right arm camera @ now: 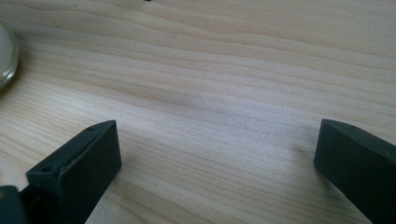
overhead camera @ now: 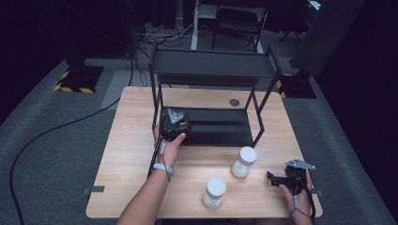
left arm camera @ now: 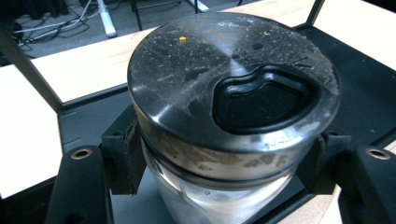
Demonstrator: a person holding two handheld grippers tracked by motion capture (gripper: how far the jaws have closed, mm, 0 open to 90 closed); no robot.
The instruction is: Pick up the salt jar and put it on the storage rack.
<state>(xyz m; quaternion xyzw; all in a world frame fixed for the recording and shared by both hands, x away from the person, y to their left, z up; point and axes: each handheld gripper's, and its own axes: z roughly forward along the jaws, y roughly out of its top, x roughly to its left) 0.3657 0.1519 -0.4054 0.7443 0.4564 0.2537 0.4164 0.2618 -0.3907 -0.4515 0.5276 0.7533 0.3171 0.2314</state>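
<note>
Black-lidded jar (left arm camera: pixel 224 140) clamped below its lid in left tongs (overhead camera: pixel 174 125), at left-centre of the high view over the rack's lower shelf (overhead camera: pixel 220 126); placing step, next lower and release; right tongs (right arm camera: pixel 217 154) gape empty over surface (right arm camera: pixel 224 70); count: two white-lidded jars (overhead camera: pixel 214 192) (overhead camera: pixel 244 161), one rack.
</note>
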